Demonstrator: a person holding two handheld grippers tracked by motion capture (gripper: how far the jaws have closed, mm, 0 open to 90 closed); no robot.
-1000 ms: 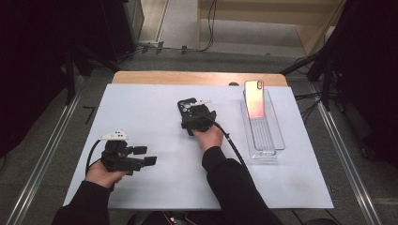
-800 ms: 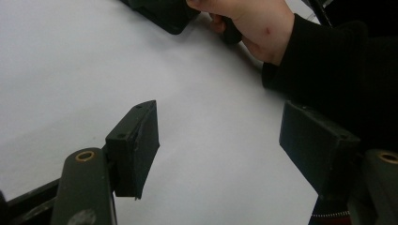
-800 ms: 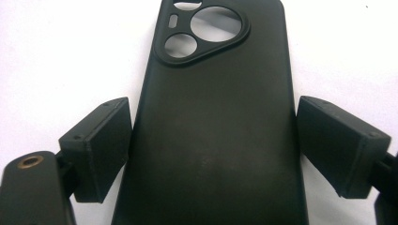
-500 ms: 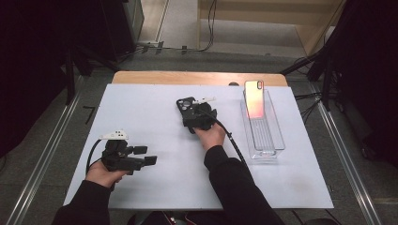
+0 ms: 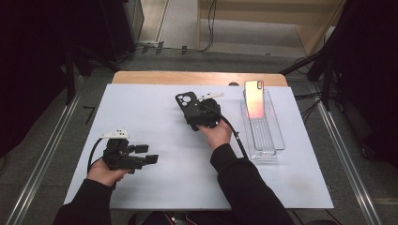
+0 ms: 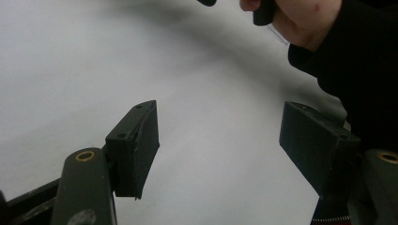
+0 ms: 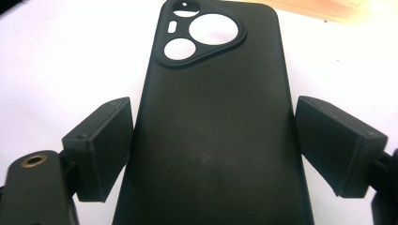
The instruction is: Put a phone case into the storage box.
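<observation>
The right tool (image 7: 209, 150) holds a matte black soft phone case (image 7: 211, 117) by its long edges, a jaw on each side, camera cutouts pointing away from the hand. In the high view the right tool (image 5: 199, 112) holds this case (image 5: 186, 102) over the white desk (image 5: 155, 108), left of a clear plastic tray (image 5: 267, 140) with a shiny phone (image 5: 254, 98) propped in it. The left tool (image 6: 218, 145) stands wide with nothing between its jaws, nearer the person, well left of the tray

The right gripper (image 5: 201, 114) has lifted the black phone case (image 5: 186, 104) (camera cutouts forward) off the table.
</observation>
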